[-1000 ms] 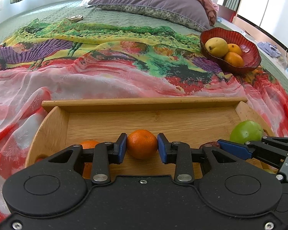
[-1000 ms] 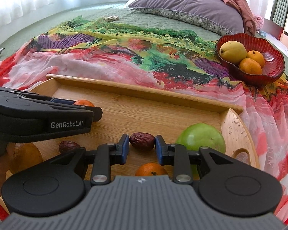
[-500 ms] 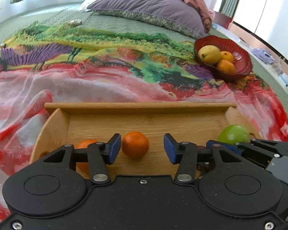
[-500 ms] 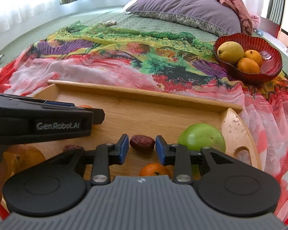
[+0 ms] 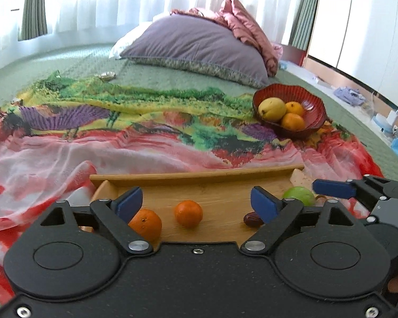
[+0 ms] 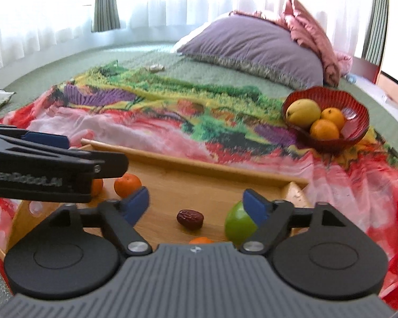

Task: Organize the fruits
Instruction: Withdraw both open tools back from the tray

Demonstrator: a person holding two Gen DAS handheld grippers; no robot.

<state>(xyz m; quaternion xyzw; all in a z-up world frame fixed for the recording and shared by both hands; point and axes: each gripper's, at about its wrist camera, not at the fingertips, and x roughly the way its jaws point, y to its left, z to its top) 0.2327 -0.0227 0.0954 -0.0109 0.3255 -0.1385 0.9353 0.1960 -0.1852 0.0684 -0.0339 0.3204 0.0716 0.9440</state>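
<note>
Here both tools stand over the wooden tray (image 5: 199, 176) that lies on the bright scarf (image 5: 146, 143) near the front edge of the bed (image 5: 172, 79), and neither holds anything. The left tool (image 5: 196, 203) has its jaws opening, already wide, with a small orange (image 5: 188, 212) lying free on the tray floor between them and a second orange (image 5: 146, 224) just beside its left finger. The right tool (image 6: 196, 205) is opening too, wide, with the dried date (image 6: 190, 219) lying loose between its jaws and the green apple (image 6: 238, 226) close by its right finger. Both fruits look set down, so the step in hand seems to be the release. To do it well, I would lift each tool straight up and clear before swinging sideways, since the round orange could roll at a nudge and the apple sits close enough to be knocked. The red bowl (image 6: 358, 122), toward the bed's right edge, holds a yellow pear-like fruit (image 6: 302, 112) and two oranges, well apart from the tray. The only writing is on the side of the left tool as the right wrist view shows it: blurred, but it seems to read "GenRobot.AI".
</note>
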